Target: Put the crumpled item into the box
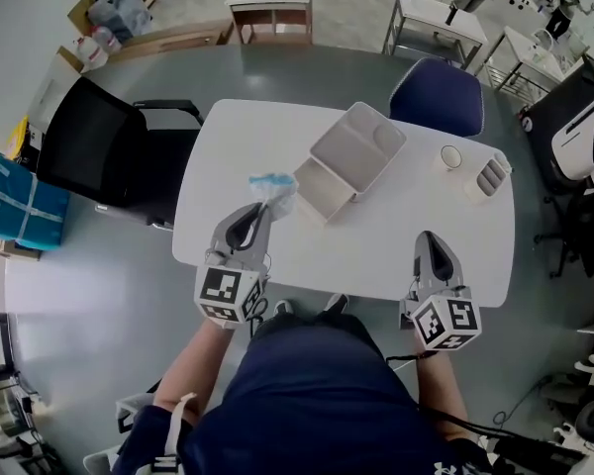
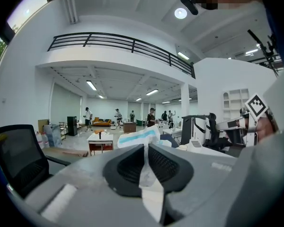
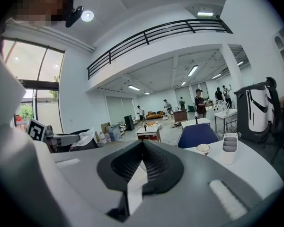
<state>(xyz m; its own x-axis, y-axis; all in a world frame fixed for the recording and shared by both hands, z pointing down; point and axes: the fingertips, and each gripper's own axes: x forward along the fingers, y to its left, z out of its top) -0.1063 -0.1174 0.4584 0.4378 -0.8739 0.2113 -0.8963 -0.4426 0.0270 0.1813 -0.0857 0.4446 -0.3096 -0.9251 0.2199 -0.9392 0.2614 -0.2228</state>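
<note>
Pickup looks done: left gripper (image 1: 260,209) pinches crumpled white-and-blue plastic wrapper (image 1: 272,188), just left of the open beige lidded box (image 1: 329,192). Right gripper (image 1: 429,237) pressed together, empty. Remaining: carry over box, release

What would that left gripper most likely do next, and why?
Probably carry the crumpled item rightward until it is over the open box. The left gripper is already shut on it, and the item sits just beside the box rather than over it.
</note>
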